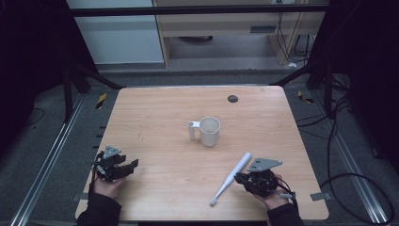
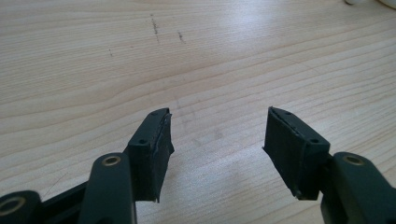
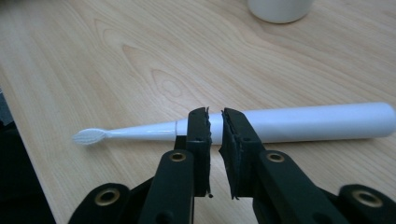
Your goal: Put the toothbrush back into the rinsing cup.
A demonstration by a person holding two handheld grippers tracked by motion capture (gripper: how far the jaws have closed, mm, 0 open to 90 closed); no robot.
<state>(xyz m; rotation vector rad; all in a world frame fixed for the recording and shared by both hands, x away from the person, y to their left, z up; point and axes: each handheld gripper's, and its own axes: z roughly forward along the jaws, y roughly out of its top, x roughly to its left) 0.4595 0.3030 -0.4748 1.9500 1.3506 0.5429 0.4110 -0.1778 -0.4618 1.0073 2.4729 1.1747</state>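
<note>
My right gripper [image 3: 215, 122] sits low over the table [image 1: 155, 117] with its jaws drawn narrow, a thin gap between them and nothing inside. The toothbrush [image 3: 280, 123] lies flat just beyond the tips, crosswise to them, bristle end off to the gripper's left and thick handle to its right. The mug [image 1: 209, 131] stands upright farther ahead, well apart from the brush.

My left gripper [image 2: 217, 135] hovers over bare wood with its jaws wide and empty, far from both things.

The risk I see is in the narrow gap. If I push the right gripper forward as it stands, the tips would likely butt against the round handle and roll or skid the brush away instead of straddling it. I'd want the jaws opened first. Even then, the handle is smooth and tapers toward the neck, so a pinch near the taper could slip or let the heavy end swing down. Lifted carelessly, the long brush could also knock the mug over.
</note>
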